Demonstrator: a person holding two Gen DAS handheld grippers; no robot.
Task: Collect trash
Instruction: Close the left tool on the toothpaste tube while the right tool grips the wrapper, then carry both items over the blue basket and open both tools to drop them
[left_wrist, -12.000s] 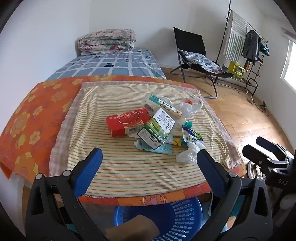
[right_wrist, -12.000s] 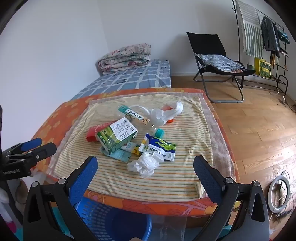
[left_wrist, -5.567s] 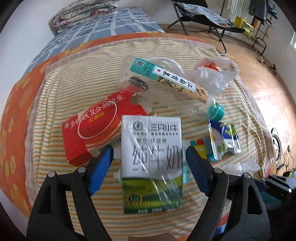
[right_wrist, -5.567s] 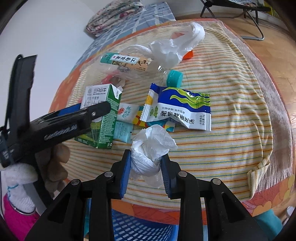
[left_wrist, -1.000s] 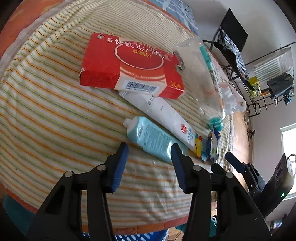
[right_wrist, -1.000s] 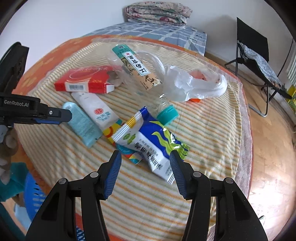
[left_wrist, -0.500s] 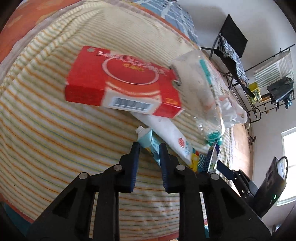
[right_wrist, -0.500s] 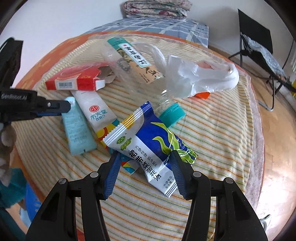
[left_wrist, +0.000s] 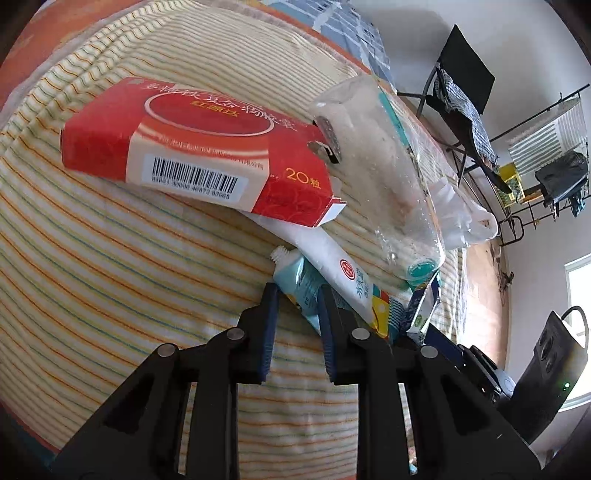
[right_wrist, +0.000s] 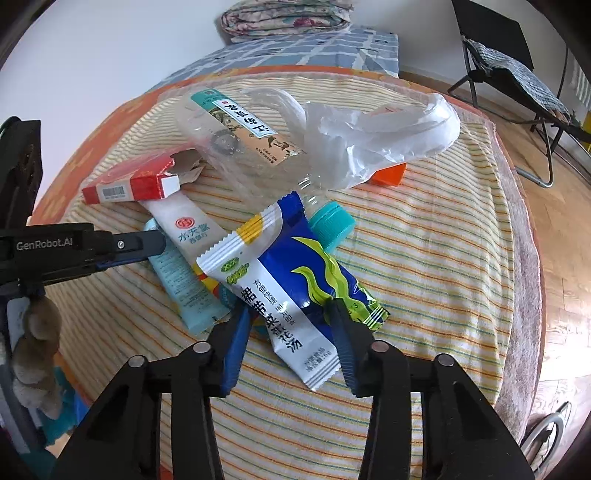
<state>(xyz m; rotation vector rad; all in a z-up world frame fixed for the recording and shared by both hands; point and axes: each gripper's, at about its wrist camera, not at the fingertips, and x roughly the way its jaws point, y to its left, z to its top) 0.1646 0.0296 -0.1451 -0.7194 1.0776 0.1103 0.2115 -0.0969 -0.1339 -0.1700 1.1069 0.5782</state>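
Left gripper: jaws closed on the teal tube, gripping it just below its white neck. Right gripper: jaws part-open, straddling the blue snack packet; contact with the packet cannot be confirmed.

In the right wrist view, the teal tube lies at 9 o'clock from the packet, with the white tube touching it and partly beneath the packet. The teal cap of a clear bottle sits at 12 o'clock, touching the packet's upper edge. A red box rests at 10 o'clock, over the white tube's top end. A plastic bag lies at 1 o'clock, over an orange item. All trash rests on the striped cloth.
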